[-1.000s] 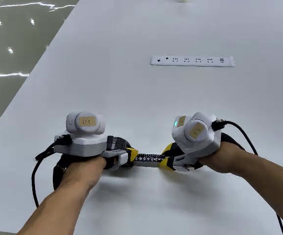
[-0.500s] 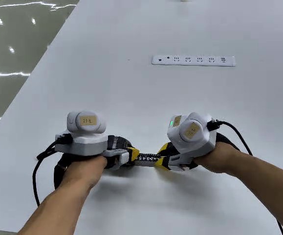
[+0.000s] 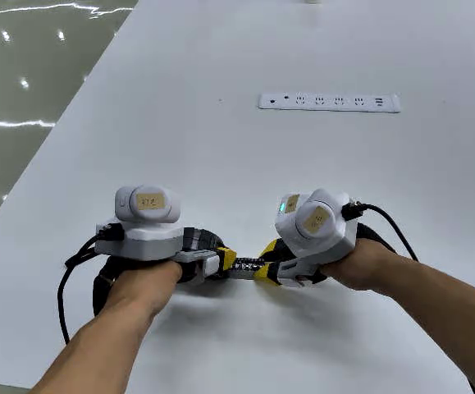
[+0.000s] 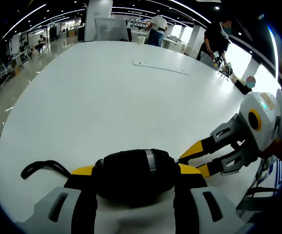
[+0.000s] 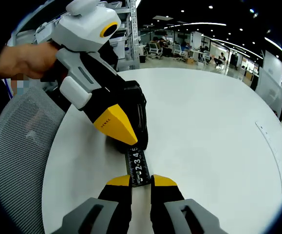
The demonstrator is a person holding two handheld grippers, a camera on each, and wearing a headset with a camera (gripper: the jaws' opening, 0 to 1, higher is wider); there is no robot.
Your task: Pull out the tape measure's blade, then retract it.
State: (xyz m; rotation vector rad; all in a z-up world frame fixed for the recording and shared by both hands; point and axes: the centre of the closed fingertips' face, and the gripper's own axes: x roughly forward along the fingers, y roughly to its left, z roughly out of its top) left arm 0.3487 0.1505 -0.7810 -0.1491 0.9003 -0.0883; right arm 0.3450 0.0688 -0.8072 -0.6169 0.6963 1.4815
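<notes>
The black tape measure case (image 3: 201,245) rests low on the white table (image 3: 221,148), and my left gripper (image 3: 217,263) is shut on it. In the left gripper view the case (image 4: 133,173) sits between the yellow-tipped fingers (image 4: 84,170), its wrist strap (image 4: 38,168) lying to the left. A short length of blade (image 3: 246,264) runs from the case to my right gripper (image 3: 263,270), which is shut on the blade's end. The right gripper view has printed numbers on the blade (image 5: 137,165) between the jaws of the right gripper (image 5: 141,181), with the case (image 5: 133,114) just beyond.
A white power strip (image 3: 329,102) lies flat further back on the table. The table's left edge drops to a glossy floor (image 3: 24,82). Cables trail from both grippers toward me. A mesh chair (image 5: 24,146) stands by the table.
My right gripper has moved left toward the case, and the exposed blade between the grippers has grown shorter. The left gripper has kept its place.
</notes>
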